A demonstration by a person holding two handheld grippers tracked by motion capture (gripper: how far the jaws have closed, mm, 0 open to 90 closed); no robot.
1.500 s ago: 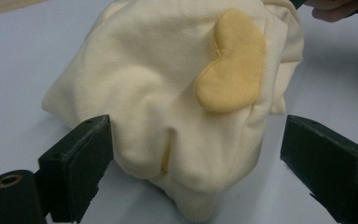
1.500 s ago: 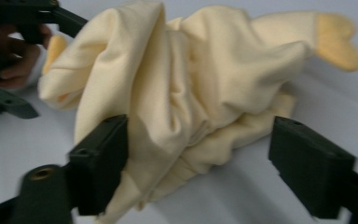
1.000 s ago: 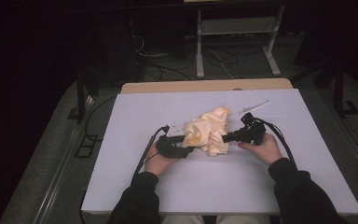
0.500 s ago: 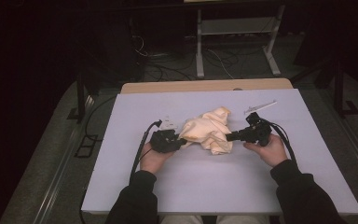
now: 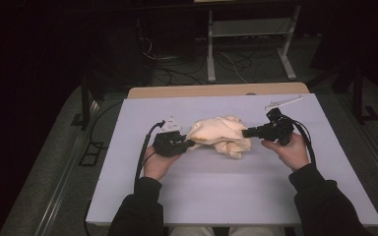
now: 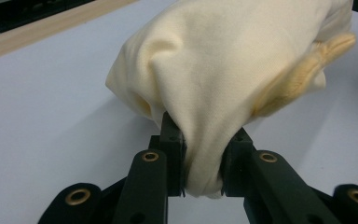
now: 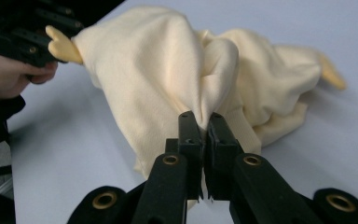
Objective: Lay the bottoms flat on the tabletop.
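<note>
A crumpled cream-yellow cloth (image 5: pixel 219 135) hangs bunched between my two grippers just above the white table (image 5: pixel 226 196). My left gripper (image 5: pixel 189 143) holds the cloth's left end. In the left gripper view its jaws (image 6: pixel 203 163) have just been closing and now pinch a thick fold of the cloth (image 6: pixel 223 60). My right gripper (image 5: pixel 246 132) grips the right end. In the right gripper view its jaws (image 7: pixel 205 135) are pressed together on a thin fold of the cloth (image 7: pixel 168 70), and the left gripper (image 7: pixel 23 42) shows at the upper left.
A small white tool (image 5: pixel 283 102) lies at the table's back right corner. A wooden strip (image 5: pixel 216 91) runs along the far edge. Behind the table, cables and a metal stand (image 5: pixel 248 44) sit on the dark floor.
The left jaws closed on the cloth's left end. Both hands rose a little and drew apart, which lifted the cloth and stretched it between them.
</note>
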